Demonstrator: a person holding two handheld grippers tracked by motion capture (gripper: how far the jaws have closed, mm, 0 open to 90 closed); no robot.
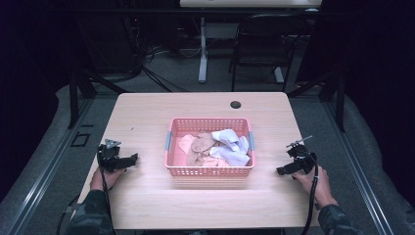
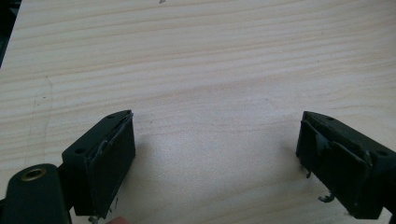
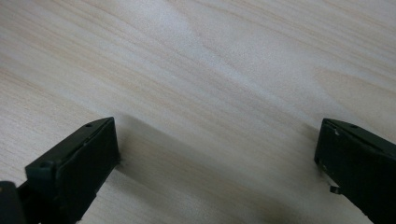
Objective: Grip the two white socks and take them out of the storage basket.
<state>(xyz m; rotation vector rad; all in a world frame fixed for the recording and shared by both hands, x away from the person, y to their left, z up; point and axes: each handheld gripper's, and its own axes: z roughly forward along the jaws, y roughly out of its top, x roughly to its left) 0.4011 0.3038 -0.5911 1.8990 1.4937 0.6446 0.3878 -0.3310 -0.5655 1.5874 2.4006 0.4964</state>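
I had both claws, left gripper [image 1: 132,159] and right gripper [image 1: 280,171], spread empty; the limp, light white and peach cloths [image 1: 221,147] in the pink plastic basket [image 1: 209,171] looked best pinched at a raised fold.

You will find no words, numbers, labels or signs to read here. The pink basket [image 1: 210,169] has plain sides with small holes and no tag. The cloths [image 1: 215,147] inside it show no print that can be made out. The wooden table [image 1: 147,122] has only its wood lines and a small dark round hole. Your left gripper [image 2: 215,158] and your right gripper [image 3: 217,168] have plain black jaws with no writing on them. The things at the back of the room are too dark and too small for you to read anything.
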